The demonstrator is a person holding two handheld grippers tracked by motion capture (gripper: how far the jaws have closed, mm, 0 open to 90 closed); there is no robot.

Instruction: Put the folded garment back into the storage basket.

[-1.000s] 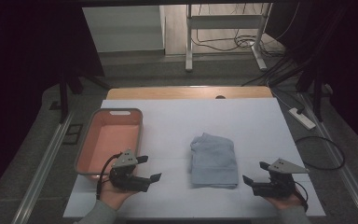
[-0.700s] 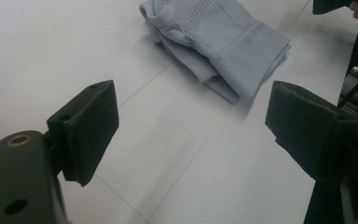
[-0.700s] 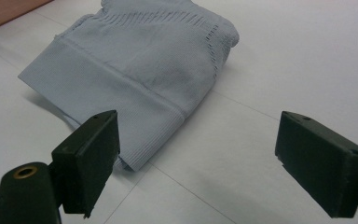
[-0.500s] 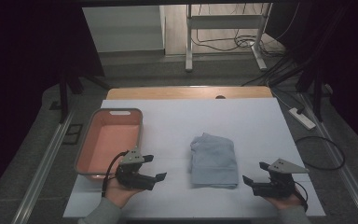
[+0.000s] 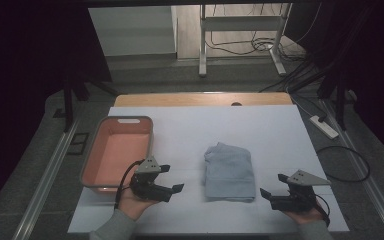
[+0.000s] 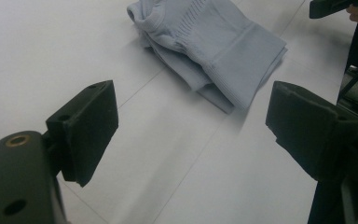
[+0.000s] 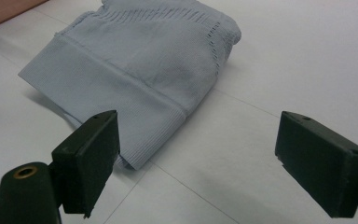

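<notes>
— Left gripper (image 5: 172, 178), black two-jaw tool w/ a grey plate on top, held low over the white table (image 5: 260, 130) near its front edge; jaws spread wide, nothing betw. them.

— Copy. What's beside it?

— On its left, shallow salmon-pink plastic tray (image 5: 101, 136), rectangular w/ rounded corners, close to the gripper's back end.

— And mid-table?

— Folded pale blue-grey knit garment (image 5: 230, 170), ribbed hem toward the front edge, lying flat. In the left gripper view it's ahead of the jaws (image 6: 214, 51), apart from them, not touched.

— Right side?

— Right gripper (image 5: 271, 186), same build, also near the front edge, just right of the garment's front corner. Jaws wide apart, empty. In the right gripper view the ribbed hem (image 7: 135, 74) sits close ahead of one jaw; can't tell if it touches.
</notes>
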